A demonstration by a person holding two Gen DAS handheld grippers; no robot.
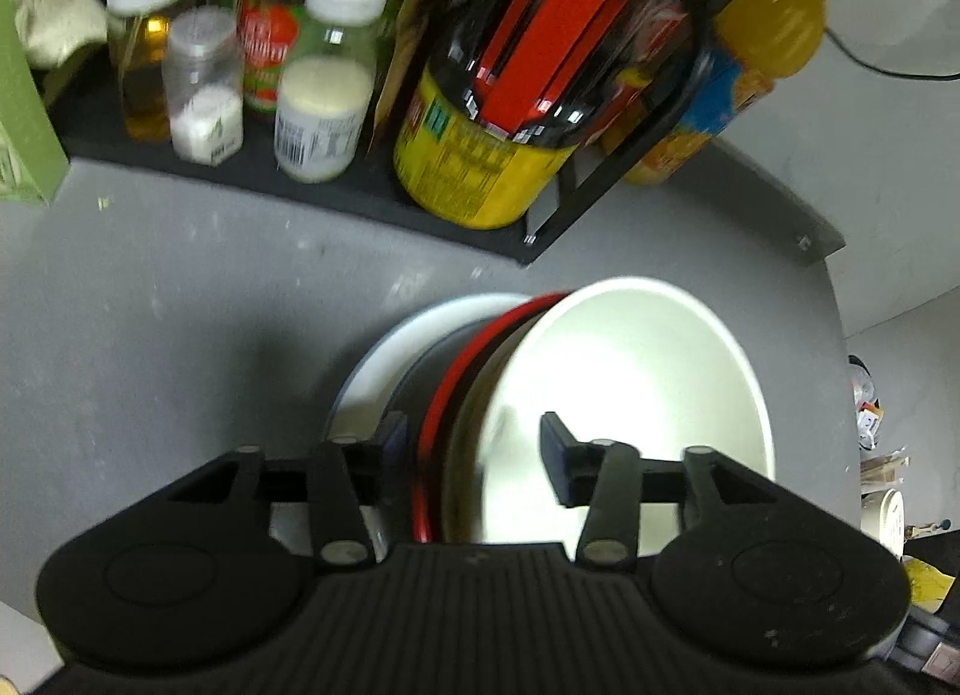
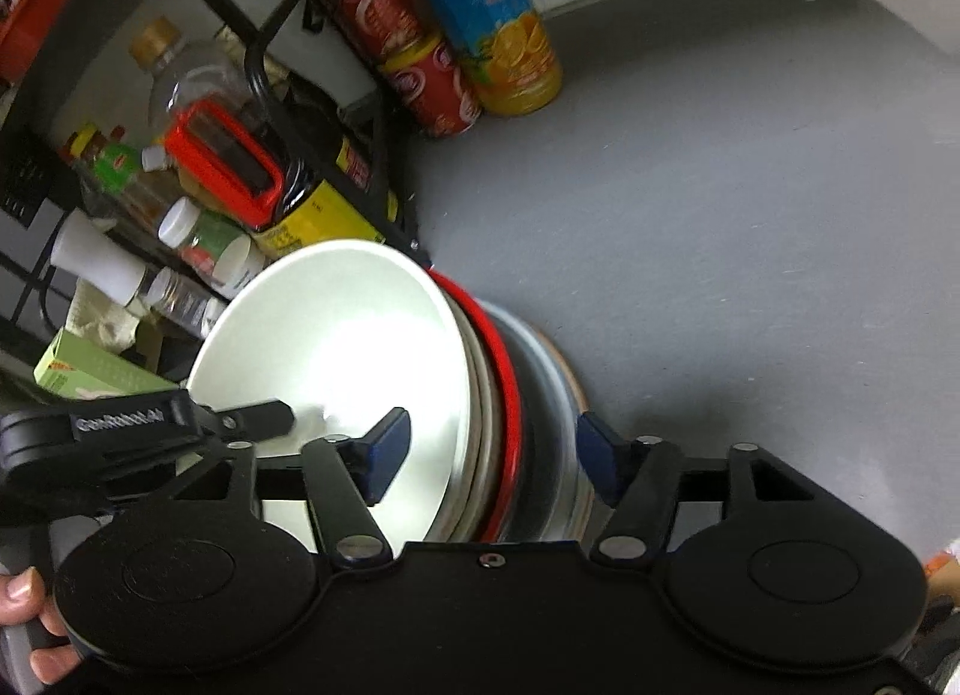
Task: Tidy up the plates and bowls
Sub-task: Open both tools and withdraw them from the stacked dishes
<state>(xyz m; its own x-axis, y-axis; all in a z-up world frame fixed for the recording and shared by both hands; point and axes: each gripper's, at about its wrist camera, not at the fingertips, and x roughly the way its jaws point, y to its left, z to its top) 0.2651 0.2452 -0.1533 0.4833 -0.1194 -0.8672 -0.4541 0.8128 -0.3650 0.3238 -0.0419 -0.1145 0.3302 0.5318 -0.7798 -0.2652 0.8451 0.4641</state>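
A stack of dishes fills both views: a white bowl (image 1: 630,371) (image 2: 336,347) on top, then a beige plate, a red-rimmed dish (image 1: 456,377) (image 2: 507,371), a dark dish and a pale plate (image 1: 384,359) (image 2: 540,377) at the bottom. My left gripper (image 1: 474,443) clamps one side of the stack's edge, one finger inside the bowl and one under the stack. My right gripper (image 2: 492,449) clamps the opposite side the same way. In the right wrist view, one of the left gripper's fingers (image 2: 264,418) reaches into the bowl.
A black wire rack (image 1: 456,227) (image 2: 384,155) stands close behind the stack, holding a soy sauce bottle (image 1: 498,155), spice jars (image 1: 204,89) and a green box (image 1: 24,113). An orange juice bottle (image 2: 498,17) and red cans (image 2: 420,59) stand beside it. Grey countertop (image 2: 750,215) stretches to the right.
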